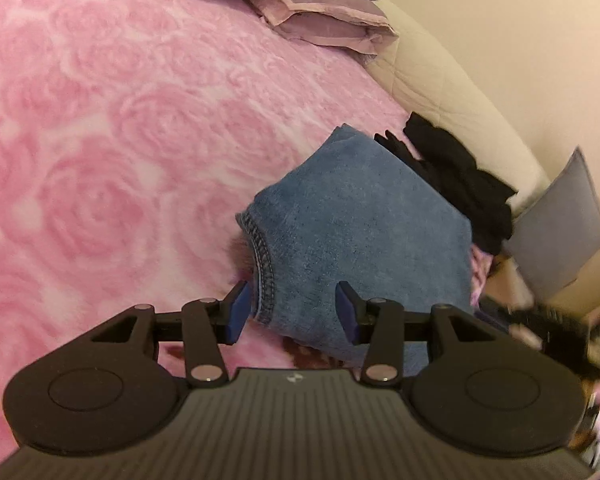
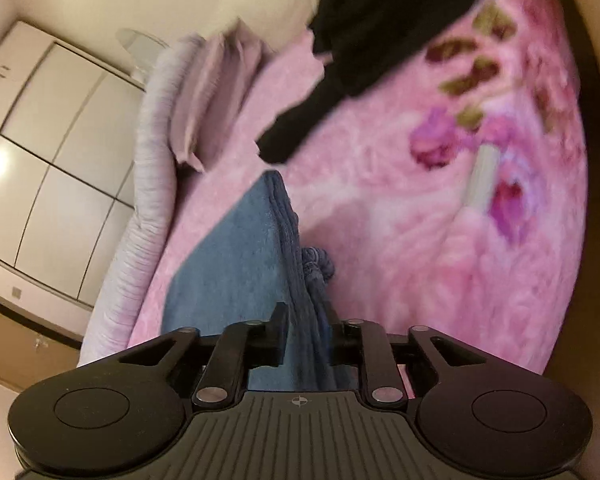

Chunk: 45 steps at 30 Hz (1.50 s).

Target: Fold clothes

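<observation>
Now blue denim garment between right gripper fingers

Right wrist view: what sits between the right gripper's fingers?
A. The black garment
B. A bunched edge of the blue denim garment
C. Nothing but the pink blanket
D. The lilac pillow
B: the right gripper has its fingers closed against a bunched edge of the blue denim garment.

A bed wears a pink rose-patterned blanket, with mauve pillows at its head. Cream walls surround it. A white panelled wardrobe reflects a lamp's glow.
</observation>
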{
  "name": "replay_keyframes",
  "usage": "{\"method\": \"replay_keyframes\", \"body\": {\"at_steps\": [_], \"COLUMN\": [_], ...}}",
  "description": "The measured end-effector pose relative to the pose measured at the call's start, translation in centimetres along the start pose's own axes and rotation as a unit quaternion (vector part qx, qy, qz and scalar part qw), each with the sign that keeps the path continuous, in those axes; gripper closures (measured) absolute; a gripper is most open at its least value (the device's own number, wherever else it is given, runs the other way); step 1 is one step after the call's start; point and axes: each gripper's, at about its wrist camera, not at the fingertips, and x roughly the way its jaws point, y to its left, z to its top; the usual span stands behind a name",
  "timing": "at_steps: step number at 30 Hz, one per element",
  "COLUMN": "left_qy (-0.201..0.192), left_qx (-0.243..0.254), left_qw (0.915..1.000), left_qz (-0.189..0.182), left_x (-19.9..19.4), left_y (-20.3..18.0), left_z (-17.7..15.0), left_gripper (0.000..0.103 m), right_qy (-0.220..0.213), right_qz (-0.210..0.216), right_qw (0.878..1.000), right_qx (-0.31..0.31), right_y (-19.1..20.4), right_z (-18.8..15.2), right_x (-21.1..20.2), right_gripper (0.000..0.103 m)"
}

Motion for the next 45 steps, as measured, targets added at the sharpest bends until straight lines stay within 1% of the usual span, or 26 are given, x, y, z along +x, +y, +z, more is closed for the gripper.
{"method": "replay_keyframes", "body": {"at_steps": [2,4,5,6,7,8,10,11,13,14,17,19,20,22,24,26,27,28,29,32,33,37,39,40,41,45], "left_qy": [-0.005,-0.011,-0.014,-0.014,-0.011,-0.009,-0.007,-0.006,-0.002,0.004,0.023,0.026,0.028,0.030,0.026,0.010,0.001,-0.007,-0.012,0.007,0.020,0.051,0.062,0.066,0.066,0.067], "left_qx": [-0.022,-0.042,-0.052,-0.062,-0.068,-0.062,-0.049,-0.031,0.002,0.007,0.020,0.009,0.020,0.054,0.086,0.114,0.115,0.117,0.118,0.114,0.107,0.060,0.030,0.017,0.012,-0.008], "left_qw": [0.9997,0.9987,0.9980,0.9970,0.9963,0.9961,0.9956,0.9959,0.9959,0.9965,0.9976,0.9972,0.9969,0.9958,0.9938,0.9919,0.9918,0.9916,0.9914,0.9911,0.9915,0.9930,0.9925,0.9917,0.9914,0.9896], "left_qz": [-0.013,-0.027,-0.035,-0.044,-0.053,-0.062,-0.079,-0.084,-0.090,-0.083,-0.062,-0.070,-0.070,-0.068,-0.065,-0.055,-0.054,-0.054,-0.055,-0.069,-0.072,-0.087,-0.101,-0.108,-0.112,-0.127], "left_x": [0.6,1.3,1.7,2.2,2.7,2.9,3.2,3.2,3.3,3.7,5.2,5.3,5.0,4.1,3.0,2.5,2.7,2.8,3.1,5.9,7.1,11.6,13.2,13.8,13.9,14.2], "left_y": [0.7,1.5,1.9,2.3,2.7,2.7,2.8,2.4,1.7,1.8,2.7,3.1,2.8,1.9,1.2,0.4,0.1,-0.2,-0.5,-2.0,-2.3,-2.9,-2.7,-2.5,-2.4,-2.1], "left_z": [0.3,0.7,1.0,1.2,1.5,1.8,2.4,2.7,2.8,2.5,1.6,1.7,2.2,3.4,4.5,5.9,6.6,7.3,8.0,10.3,11.0,12.9,13.4,13.7,13.8,14.3], "left_gripper": [0.062,0.062,0.063,0.067,0.079,0.086,0.088,0.088,0.087,0.087,0.082,0.081,0.080,0.077,0.076,0.073,0.070,0.067,0.065,0.064,0.064,0.065,0.069,0.076,0.078,0.081], "right_qy": [-0.014,-0.008,0.004,0.013,0.022,0.024,0.025,0.026,0.021,0.018,0.023,0.022,0.025,0.041,0.029,0.017,0.010,-0.003,-0.016,-0.030,-0.030,-0.018,-0.013,-0.011,-0.009,-0.011], "right_qz": [0.006,0.017,0.019,0.016,0.012,-0.003,-0.015,-0.019,-0.025,-0.031,-0.048,-0.053,-0.053,-0.049,-0.051,-0.054,-0.055,-0.052,-0.049,-0.045,-0.048,-0.052,-0.050,-0.050,-0.051,-0.048], "right_qw": [1.000,1.000,1.000,1.000,0.999,0.998,0.997,0.996,0.997,0.997,0.997,0.997,0.997,0.997,0.995,0.993,0.992,0.991,0.990,0.989,0.989,0.990,0.991,0.991,0.991,0.991], "right_qx": [-0.003,-0.001,-0.005,-0.019,-0.033,-0.051,-0.071,-0.078,-0.067,-0.065,-0.062,-0.056,-0.048,-0.052,-0.078,-0.103,-0.115,-0.121,-0.127,-0.139,-0.140,-0.133,-0.127,-0.124,-0.120,-0.122], "right_y": [0.5,0.7,0.9,1.2,1.6,2.0,2.5,2.7,2.4,2.3,1.4,1.1,1.1,1.2,2.1,3.0,3.4,3.7,4.0,4.8,4.9,4.9,4.6,4.4,4.2,3.8], "right_z": [-1.3,-3.1,-4.0,-4.6,-5.1,-5.5,-5.1,-4.9,-4.3,-4.1,-5.0,-5.3,-5.1,-4.5,-3.4,-2.4,-1.8,-0.9,0.0,2.6,3.4,6.1,6.7,7.0,7.1,7.0], "right_x": [-0.9,-1.2,-0.9,-0.5,-0.1,-0.1,0.0,0.0,-0.2,-0.3,0.3,0.5,0.4,0.1,-0.7,-1.6,-2.0,-1.9,-1.8,0.1,0.9,4.6,5.8,6.2,6.5,6.5], "right_gripper": [0.065,0.062,0.062,0.062,0.067,0.088,0.092,0.094,0.094,0.094,0.095,0.094,0.094,0.091,0.087,0.077,0.073,0.065,0.061,0.060,0.060,0.060,0.060,0.060,0.061,0.061]}}
